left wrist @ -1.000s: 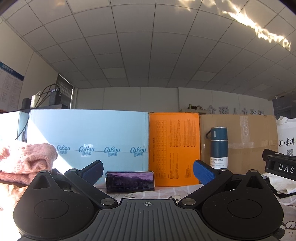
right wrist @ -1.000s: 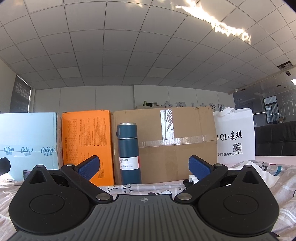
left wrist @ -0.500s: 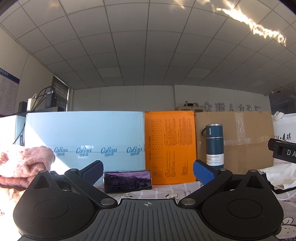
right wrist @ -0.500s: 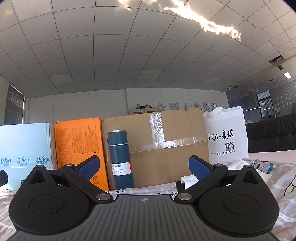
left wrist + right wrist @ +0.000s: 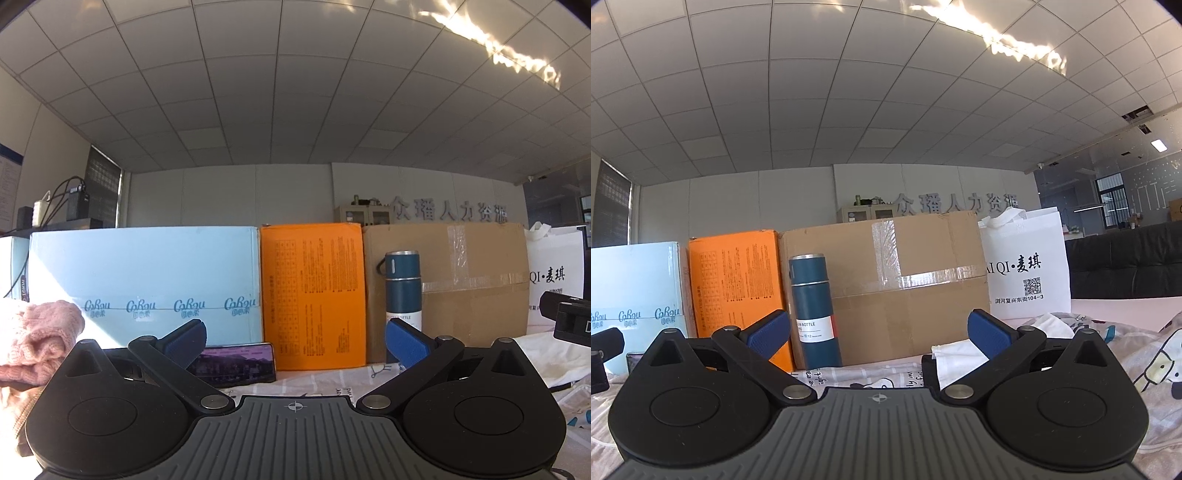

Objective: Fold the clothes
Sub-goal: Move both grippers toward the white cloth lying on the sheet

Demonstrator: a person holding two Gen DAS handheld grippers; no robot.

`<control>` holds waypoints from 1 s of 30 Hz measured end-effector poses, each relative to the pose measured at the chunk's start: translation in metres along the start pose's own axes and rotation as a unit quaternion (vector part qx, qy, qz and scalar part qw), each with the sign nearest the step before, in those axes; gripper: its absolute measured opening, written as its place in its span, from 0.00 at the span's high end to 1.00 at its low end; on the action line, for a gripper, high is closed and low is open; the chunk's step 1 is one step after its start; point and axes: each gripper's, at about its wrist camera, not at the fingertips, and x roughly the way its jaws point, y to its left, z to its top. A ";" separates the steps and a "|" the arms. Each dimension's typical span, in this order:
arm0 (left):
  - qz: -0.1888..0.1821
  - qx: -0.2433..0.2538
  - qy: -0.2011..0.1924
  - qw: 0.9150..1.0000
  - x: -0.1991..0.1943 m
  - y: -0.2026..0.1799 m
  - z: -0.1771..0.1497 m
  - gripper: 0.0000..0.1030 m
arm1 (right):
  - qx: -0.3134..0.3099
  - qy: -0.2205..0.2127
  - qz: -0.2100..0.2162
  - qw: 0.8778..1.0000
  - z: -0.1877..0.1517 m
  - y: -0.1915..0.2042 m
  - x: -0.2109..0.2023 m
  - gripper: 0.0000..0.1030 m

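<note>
Off to the near left of the left wrist view, a pink knitted garment (image 5: 35,339) lies bunched in a heap, catching bright sunlight, just left of the left gripper (image 5: 295,338), whose blue fingers (image 5: 186,338) are spread wide with nothing between them. A white garment (image 5: 956,354) lies crumpled on the patterned sheet (image 5: 1145,354) just beyond the right gripper (image 5: 877,332), partly hidden behind its right finger; the right gripper is likewise released and empty, and neither gripper touches any cloth. In the left wrist view the same white cloth (image 5: 546,354) spreads at the right edge, under a black device (image 5: 569,321) that pokes in from that side. Farther off, a phone (image 5: 236,360) stands on its long edge, leaning against the base of a light blue box (image 5: 147,280). Right of that box stands an orange box (image 5: 314,295), then a brown cardboard box (image 5: 908,295) sealed with clear tape. A dark blue bottle (image 5: 812,310) stands upright in front of the cardboard box, near the seam with the orange one. A white tote bag (image 5: 1027,269) with printed characters and a QR code stands at the far right. Ceiling tiles fill the upper half of both views, with a streak of glare at upper right.
</note>
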 end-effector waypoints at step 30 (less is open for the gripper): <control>-0.135 -0.028 0.003 0.990 -0.007 -0.066 0.015 0.00 | 0.005 -0.011 -0.091 0.996 0.030 -0.087 -0.053 0.00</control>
